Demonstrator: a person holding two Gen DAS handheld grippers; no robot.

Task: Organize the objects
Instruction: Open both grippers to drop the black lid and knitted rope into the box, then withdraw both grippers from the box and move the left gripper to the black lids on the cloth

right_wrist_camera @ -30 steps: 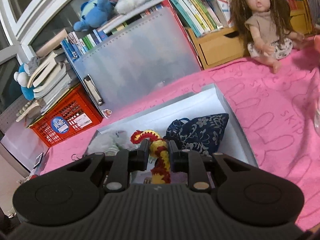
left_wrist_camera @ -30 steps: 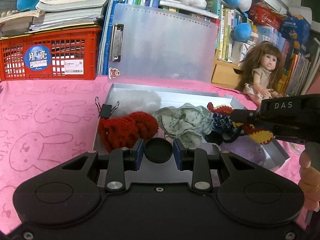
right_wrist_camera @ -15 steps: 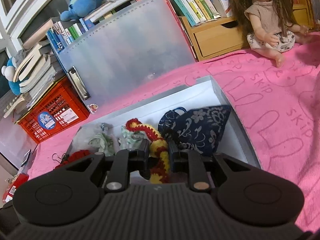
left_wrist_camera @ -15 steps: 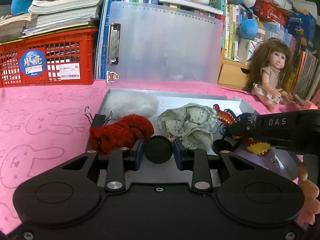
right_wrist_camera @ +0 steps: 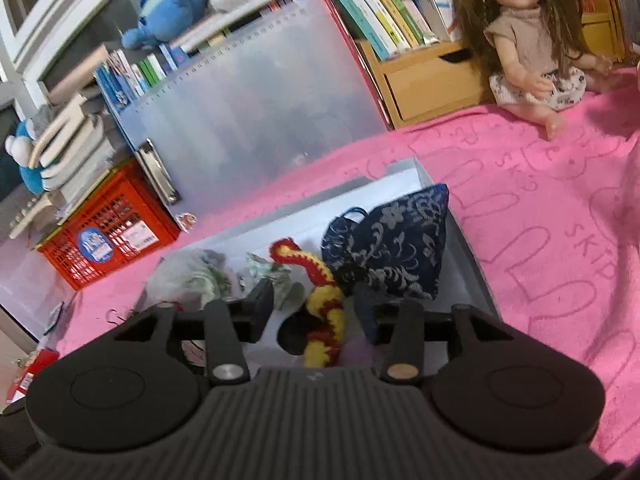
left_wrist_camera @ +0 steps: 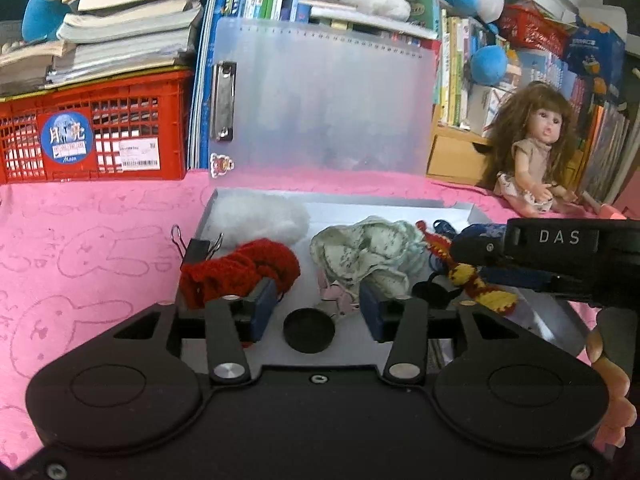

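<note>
Both grippers stood open over the grey tray (left_wrist_camera: 460, 206).
Left gripper (left_wrist_camera: 318, 304) straddled one black round cap (left_wrist_camera: 309, 330); right gripper (right_wrist_camera: 314, 306) straddled one red-and-yellow crocheted cord (right_wrist_camera: 322, 300) inside the tray.

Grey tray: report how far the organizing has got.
Done: the grey tray already holds the white fluff, red knit piece, pale green cloth, navy floral pouch and black disc. In hand: nothing; the left gripper and right gripper are both open, with the red-and-yellow crocheted cord lying loose between the right fingers. Left: the binder clip on the tray's edge.
</note>
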